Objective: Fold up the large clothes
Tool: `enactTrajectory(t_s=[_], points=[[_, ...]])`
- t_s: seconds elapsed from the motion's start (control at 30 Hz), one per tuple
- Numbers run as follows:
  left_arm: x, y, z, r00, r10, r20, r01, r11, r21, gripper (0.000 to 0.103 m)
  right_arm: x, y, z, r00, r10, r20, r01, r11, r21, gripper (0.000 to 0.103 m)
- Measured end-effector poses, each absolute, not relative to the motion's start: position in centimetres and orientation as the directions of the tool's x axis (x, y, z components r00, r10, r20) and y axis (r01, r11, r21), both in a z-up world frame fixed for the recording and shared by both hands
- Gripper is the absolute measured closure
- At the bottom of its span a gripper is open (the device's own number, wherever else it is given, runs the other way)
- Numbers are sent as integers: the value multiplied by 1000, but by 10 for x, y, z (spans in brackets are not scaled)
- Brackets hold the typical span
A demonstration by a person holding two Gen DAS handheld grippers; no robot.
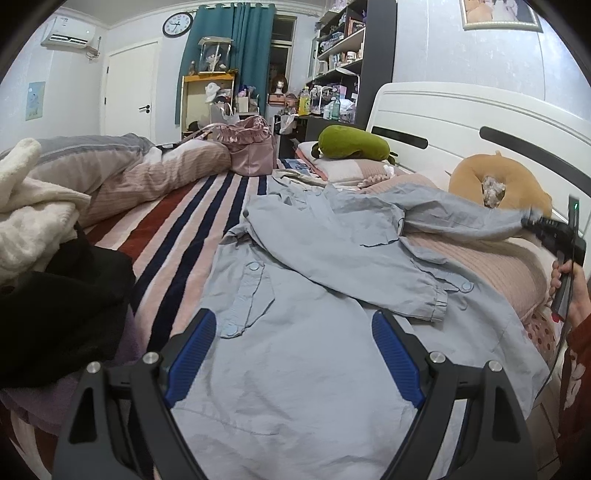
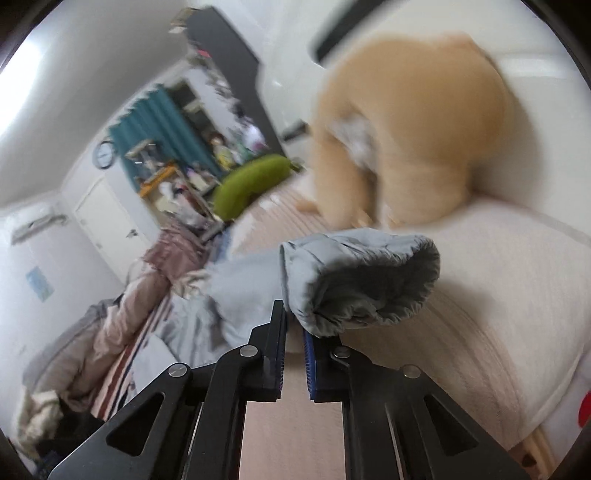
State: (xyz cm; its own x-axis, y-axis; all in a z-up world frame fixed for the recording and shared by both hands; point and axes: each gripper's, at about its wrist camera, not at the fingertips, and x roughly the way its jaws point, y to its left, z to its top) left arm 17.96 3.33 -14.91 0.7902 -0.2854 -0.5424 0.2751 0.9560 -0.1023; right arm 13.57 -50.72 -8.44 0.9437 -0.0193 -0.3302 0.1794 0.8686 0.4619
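A pale blue jacket (image 1: 295, 288) is being spread on the striped bed (image 1: 177, 221), lying ahead of and beneath the left gripper (image 1: 293, 336), whose fingers (image 1: 192, 350) are being held wide apart above the fabric. A sleeve cuff (image 2: 354, 280) is being pinched between the nearly closed fingers of the right gripper (image 2: 295, 332), just before a tan plush cushion (image 2: 413, 125). A pile of white and black clothes (image 1: 44, 258) is lying left of the left fingers.

Home bedroom was indicated: bed (image 1: 177, 206) with white headboard (image 1: 461, 114), teal curtains (image 1: 236, 40), wall clock (image 1: 177, 24), cluttered shelves (image 1: 341, 48).
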Motion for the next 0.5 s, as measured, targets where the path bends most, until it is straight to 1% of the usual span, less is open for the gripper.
enactTrajectory(t_s=[0.07,0.13,0.2,0.23,0.27,0.33,0.4,0.5], points=[[179,37,-149,793,-286,-538,274,956,-105,19,134,-480,-65,962,45,-271,78,900,429,100],[178,41,-149,794,-293,-533,276,954,-113,19,135,-441,-45,963,151,-222,-59,926,374,100],[176,45,-150,796,-298,-527,278,953,-119,19,138,-388,-29,945,254,-207,-192,941,280,100],[175,46,-149,797,-299,-525,278,953,-121,19,138,-365,-26,935,283,-213,-233,944,232,100],[175,48,-149,799,-299,-522,277,953,-123,19,139,-332,-24,921,315,-229,-283,945,161,100],[173,52,-148,803,-299,-515,274,953,-126,19,142,-285,-31,882,384,-273,-372,923,97,100],[170,56,-148,808,-298,-508,270,954,-130,19,151,-235,-50,811,464,-356,-471,879,73,101],[168,63,-149,811,-299,-503,264,954,-142,19,165,-180,-93,698,530,-481,-567,820,81,102]])
